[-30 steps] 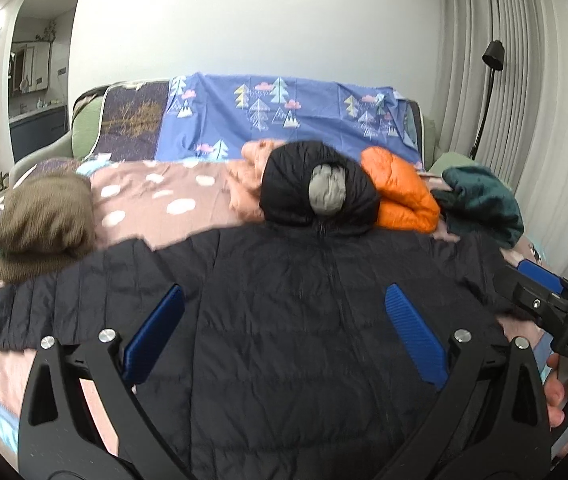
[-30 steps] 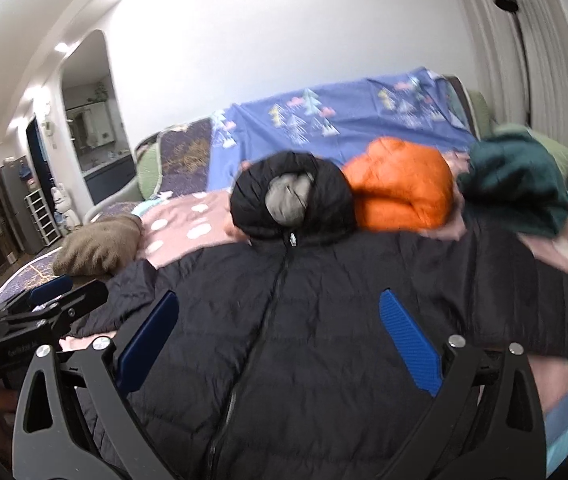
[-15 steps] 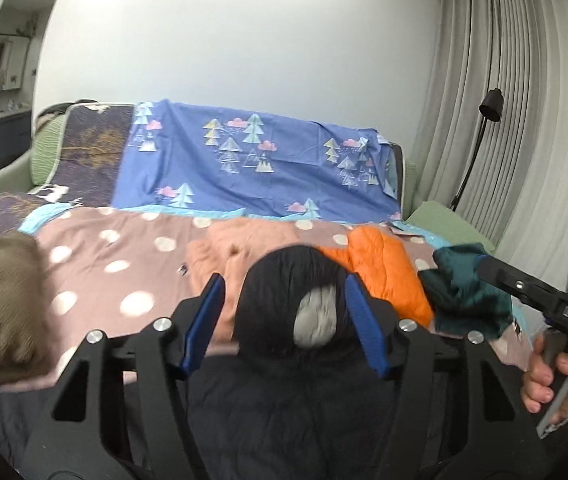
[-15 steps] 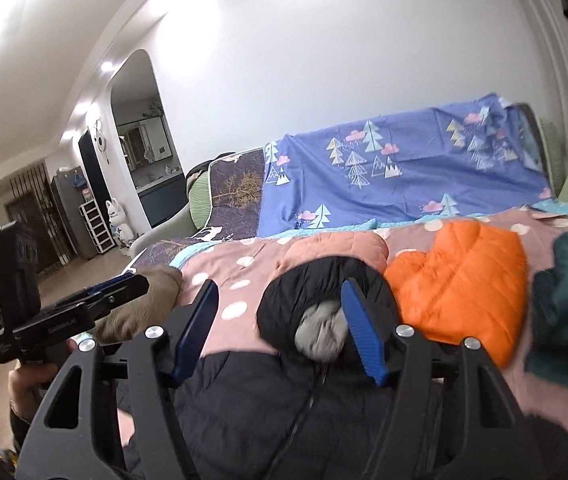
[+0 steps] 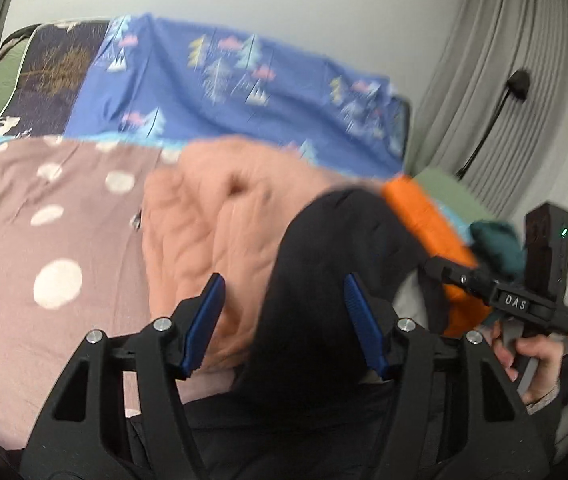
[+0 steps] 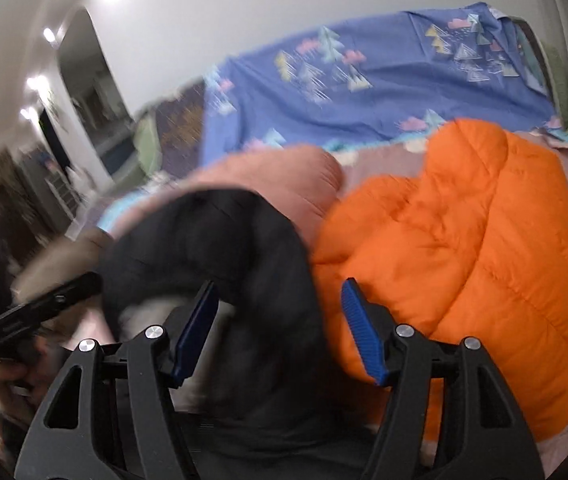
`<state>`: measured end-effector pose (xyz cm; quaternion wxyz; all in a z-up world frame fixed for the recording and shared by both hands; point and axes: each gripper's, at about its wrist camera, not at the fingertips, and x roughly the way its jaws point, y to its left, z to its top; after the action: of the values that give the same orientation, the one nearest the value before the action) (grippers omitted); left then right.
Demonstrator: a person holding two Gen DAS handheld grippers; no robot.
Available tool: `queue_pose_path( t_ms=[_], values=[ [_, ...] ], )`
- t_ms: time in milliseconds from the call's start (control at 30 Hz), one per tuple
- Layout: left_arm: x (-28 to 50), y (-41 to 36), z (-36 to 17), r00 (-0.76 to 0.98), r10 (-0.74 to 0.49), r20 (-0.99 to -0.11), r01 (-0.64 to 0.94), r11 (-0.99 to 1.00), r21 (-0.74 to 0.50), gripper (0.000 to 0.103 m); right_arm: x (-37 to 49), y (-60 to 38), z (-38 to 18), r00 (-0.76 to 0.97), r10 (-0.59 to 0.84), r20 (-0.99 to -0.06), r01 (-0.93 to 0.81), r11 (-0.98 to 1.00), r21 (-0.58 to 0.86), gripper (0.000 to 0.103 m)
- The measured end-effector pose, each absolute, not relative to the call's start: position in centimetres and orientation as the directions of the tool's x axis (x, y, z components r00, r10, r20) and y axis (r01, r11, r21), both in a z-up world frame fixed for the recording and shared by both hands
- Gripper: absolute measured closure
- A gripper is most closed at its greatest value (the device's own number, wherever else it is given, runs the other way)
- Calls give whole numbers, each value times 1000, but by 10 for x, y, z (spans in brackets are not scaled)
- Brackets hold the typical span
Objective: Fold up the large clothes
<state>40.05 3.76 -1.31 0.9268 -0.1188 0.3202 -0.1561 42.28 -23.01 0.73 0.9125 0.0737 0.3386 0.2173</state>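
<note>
two grippers over the black jacket

the black jacket lies on the bed, on a brown cover with white dots. its round hood sits at the far end, and the rest of it runs down under both grippers to the bottom of the views. much of it is blurry.

the left gripper points down at the hood. its jaws have just been closing and now stand partway apart. between them show the black jacket on the right and a pink jacket on the left. i cannot tell if the blue pads press on any cloth.

the right gripper is just to the right of it, held by a hand. its jaws have just been closing too and stand partway apart. black jacket cloth fills the gap between them. i cannot tell if it is pinched or loose.

an orange jacket lies right beside the hood, touching it on the right. the pink jacket lies behind the hood and to its left. a dark green cloth sits past the orange one. a blue sheet with little trees hangs at the back of the bed. a grey curtain and a black lamp stand on the right.
</note>
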Motion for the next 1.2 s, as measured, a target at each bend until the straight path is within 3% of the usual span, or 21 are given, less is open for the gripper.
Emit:
queue_pose_path(
  t_ms=[67, 100, 133, 167, 233, 267, 333, 600, 700, 733, 800, 833, 1000, 1200],
  values=[
    [402, 33, -20, 746, -348, -567, 205, 931, -301, 41, 428, -230, -2, 651, 490, -580, -360, 872, 332, 46],
    [400, 34, -22, 752, -346, -562, 202, 931, -303, 41, 426, -227, -3, 637, 515, -574, -380, 857, 347, 70],
    [399, 34, -20, 754, -344, -559, 200, 931, -304, 51, 427, -227, -3, 638, 512, -575, -382, 859, 341, 88],
    [396, 35, -18, 758, -337, -558, 196, 934, -298, 67, 424, -226, -2, 647, 503, -574, -378, 865, 331, 94],
    [392, 39, -14, 760, -333, -558, 192, 936, -297, 85, 415, -225, 6, 655, 507, -560, -386, 862, 329, 99],
    [390, 43, -13, 748, -365, -555, 212, 923, -321, 96, 409, -222, 11, 659, 504, -559, -392, 864, 317, 100],
    [380, 48, -9, 722, -424, -546, 242, 895, -375, 96, 402, -220, 20, 661, 505, -555, -403, 863, 305, 100],
    [311, 48, -1, 682, -478, -553, 309, 874, -375, 96, 327, -214, 37, 629, 514, -583, -450, 853, 265, 100],
    [276, 52, -11, 662, -479, -576, 299, 874, -384, 95, 284, -214, 28, 592, 508, -625, -472, 848, 243, 94],
    [264, 54, -17, 654, -476, -588, 290, 876, -386, 92, 274, -214, 25, 584, 502, -637, -475, 849, 233, 83],
    [234, 58, -31, 635, -477, -608, 271, 874, -403, 78, 243, -214, 15, 556, 488, -673, -493, 845, 206, 61],
    [220, 60, -38, 626, -480, -615, 267, 872, -410, 71, 225, -214, 10, 542, 485, -686, -504, 841, 197, 58],
    [145, 79, -61, 615, -455, -644, 208, 881, -425, 65, 165, -218, -12, 508, 485, -712, -493, 841, 221, 57],
    [69, 150, -66, 719, -282, -636, -37, 897, -440, 47, 117, -209, -22, 530, 496, -688, -464, 849, 254, 57]
  ],
)
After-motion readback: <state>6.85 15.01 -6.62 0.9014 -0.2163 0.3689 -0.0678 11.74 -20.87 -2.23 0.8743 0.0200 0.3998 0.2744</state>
